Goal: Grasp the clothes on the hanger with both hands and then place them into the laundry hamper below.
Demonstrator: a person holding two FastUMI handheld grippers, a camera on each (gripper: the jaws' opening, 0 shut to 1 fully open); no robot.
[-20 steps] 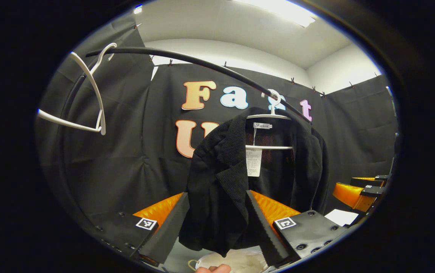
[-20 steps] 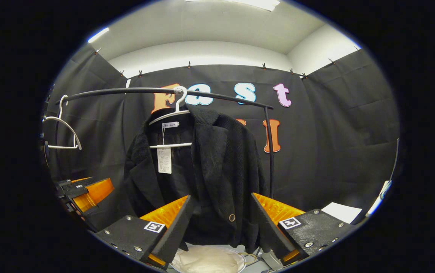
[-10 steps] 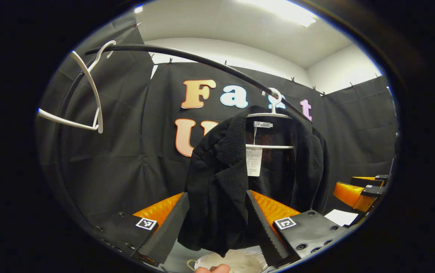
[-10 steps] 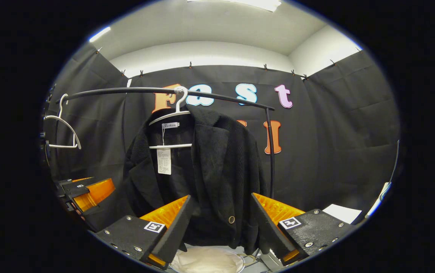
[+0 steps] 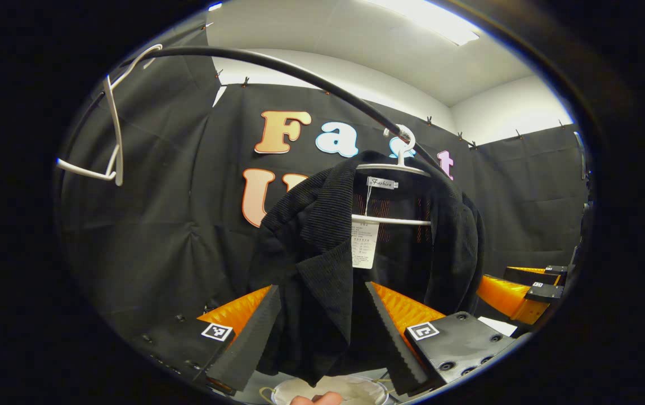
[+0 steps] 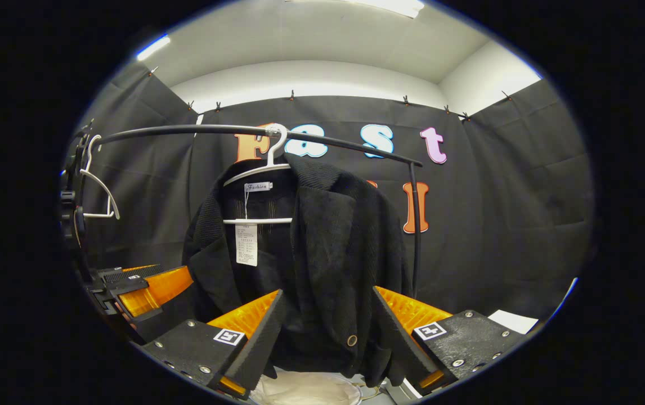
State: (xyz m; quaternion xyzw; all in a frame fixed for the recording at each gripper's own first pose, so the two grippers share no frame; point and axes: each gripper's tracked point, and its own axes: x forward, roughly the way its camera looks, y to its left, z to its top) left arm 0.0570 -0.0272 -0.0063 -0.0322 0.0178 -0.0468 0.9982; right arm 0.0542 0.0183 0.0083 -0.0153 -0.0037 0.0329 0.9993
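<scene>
Now, in the left gripper view, the jacket (image 5: 356,264) on its hanger (image 5: 393,169) looks bigger between the spread fingers (image 5: 266,332) than before, and in the right gripper view too, above the hamper (image 6: 305,389), so grabbing seems near.

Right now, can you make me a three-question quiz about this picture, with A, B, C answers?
1. Where is the laundry hamper? A beneath the jacket B on the rail C left of the rail
2. How many white hangers are on the rail? A one B two C four
3. The jacket is: A hanging B folded C on the floor

Answers:
1 A, its pale rim sits under the hem.
2 B, the empty hanger and the jacket's hanger.
3 A, it drapes from its hanger.
</scene>
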